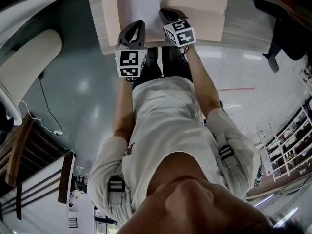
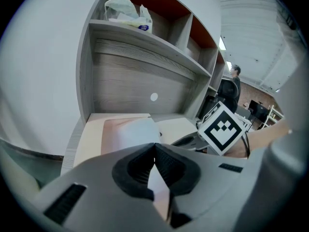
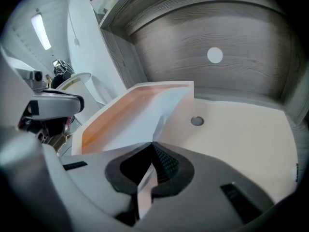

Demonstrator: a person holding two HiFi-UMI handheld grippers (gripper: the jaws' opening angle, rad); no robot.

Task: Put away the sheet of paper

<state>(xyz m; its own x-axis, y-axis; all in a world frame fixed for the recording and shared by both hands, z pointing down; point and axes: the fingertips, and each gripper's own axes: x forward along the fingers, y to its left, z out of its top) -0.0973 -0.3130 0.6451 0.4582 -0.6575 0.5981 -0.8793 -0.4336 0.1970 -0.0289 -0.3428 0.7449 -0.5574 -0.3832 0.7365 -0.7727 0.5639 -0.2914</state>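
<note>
Paper is the only load: a thin white sheet of paper [image 1: 140, 4] lies over a pale peach mat [image 1: 214, 13] on the grey wood-grain counter [image 1: 243, 26], with its near edge raised. The left gripper [image 2: 154, 147] has its jaws clenched on that near edge, a sliver of white showing between the ribbed pads, and the right gripper [image 3: 152, 146] pinches the same edge further along in the same way, so the sheet [image 3: 145, 108] hangs between the two and bows upward with a soft crease near the right jaws. It should be very light and limp, with no stiffness of its own. Pulling the grippers apart would likely tear it at the pinches, and pushing them together would buckle or fold it. The pads look grippy enough that slipping seems unlikely. Holding at the edge near two corners, as now, seems the soundest grasp, since the far part can trail freely. A small round metal disc [image 3: 196, 121] sits on the mat just beside the sheet and could be swept along if the paper drags. Where the sheet is meant to go cannot be told.
</note>
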